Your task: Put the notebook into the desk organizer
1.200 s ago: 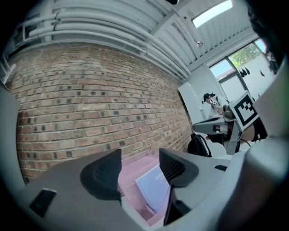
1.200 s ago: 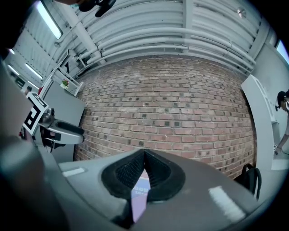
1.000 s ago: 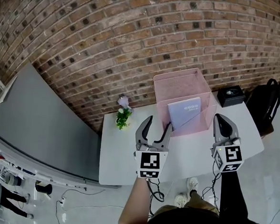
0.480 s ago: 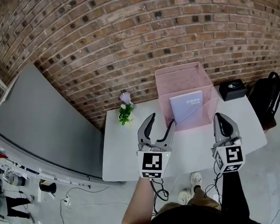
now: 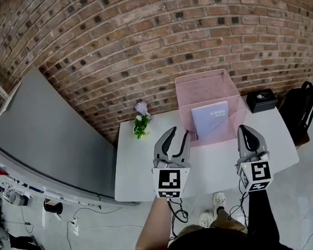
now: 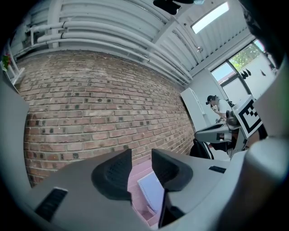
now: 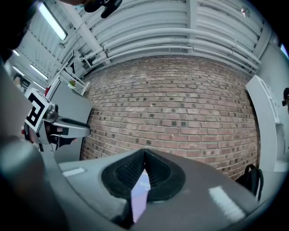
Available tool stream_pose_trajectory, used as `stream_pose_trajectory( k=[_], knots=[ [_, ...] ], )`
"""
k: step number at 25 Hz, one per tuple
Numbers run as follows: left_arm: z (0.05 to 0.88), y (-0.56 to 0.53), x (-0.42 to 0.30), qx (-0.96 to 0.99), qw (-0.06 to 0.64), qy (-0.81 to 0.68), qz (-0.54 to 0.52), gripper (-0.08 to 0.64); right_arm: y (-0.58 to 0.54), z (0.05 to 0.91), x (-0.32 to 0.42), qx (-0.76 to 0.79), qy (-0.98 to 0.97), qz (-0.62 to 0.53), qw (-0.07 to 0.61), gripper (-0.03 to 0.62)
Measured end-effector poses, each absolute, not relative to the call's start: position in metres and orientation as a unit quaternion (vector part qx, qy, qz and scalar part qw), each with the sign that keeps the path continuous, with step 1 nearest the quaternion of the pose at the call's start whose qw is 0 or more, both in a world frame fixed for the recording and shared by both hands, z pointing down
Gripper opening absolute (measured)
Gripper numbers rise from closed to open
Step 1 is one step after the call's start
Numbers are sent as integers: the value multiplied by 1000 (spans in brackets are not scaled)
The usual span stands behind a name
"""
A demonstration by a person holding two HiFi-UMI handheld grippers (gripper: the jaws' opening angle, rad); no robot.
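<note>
A pale blue notebook [image 5: 210, 119] stands leaning inside the pink see-through desk organizer [image 5: 204, 88] at the back of the white table [image 5: 218, 166]. My left gripper [image 5: 178, 133] hovers level just in front of the organizer's left corner; its jaws have just been closing, they still stand apart, and nothing is between them. In the left gripper view the notebook [image 6: 151, 191] and organizer [image 6: 135, 177] show past the left gripper [image 6: 141, 158]. My right gripper [image 5: 245, 129] is shut and empty, to the right of the organizer. In the right gripper view the notebook [image 7: 141, 189] shows below the right gripper [image 7: 144, 155].
A small pot of flowers [image 5: 141, 123] stands at the table's back left. A black box [image 5: 261, 100] sits at the back right corner, with a black backpack [image 5: 301, 113] beyond it. A brick wall [image 5: 125, 34] backs the table; a grey panel [image 5: 49, 135] leans at left.
The left gripper's jaws have narrowed from wide open to partly open. Both grippers stay in place, and the notebook has not moved in the organizer.
</note>
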State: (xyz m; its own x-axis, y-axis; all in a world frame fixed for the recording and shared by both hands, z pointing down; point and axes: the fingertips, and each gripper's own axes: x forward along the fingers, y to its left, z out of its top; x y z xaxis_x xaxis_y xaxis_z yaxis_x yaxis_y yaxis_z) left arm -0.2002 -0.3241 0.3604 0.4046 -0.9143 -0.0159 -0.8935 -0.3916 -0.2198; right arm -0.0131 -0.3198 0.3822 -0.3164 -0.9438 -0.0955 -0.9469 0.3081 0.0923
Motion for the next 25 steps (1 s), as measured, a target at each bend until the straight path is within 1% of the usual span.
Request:
stream_pose_trajectory(
  k=[3,7,9,25],
  knots=[
    [358,-327,-204,-825,102,554,-49,83,-322,381,-15,-583,810,67,11,2],
    [355,-331,-206,-819,108,561,-45,54,-326,381,-15,-581,811,68,10,2],
    [355,-332,-206,-818,110,564,-42,13,-328,381,-15,-581,811,68,10,2],
    [363,-328,-199,-818,93,566,-43,9,-328,381,-11,-581,811,63,9,2]
  ],
)
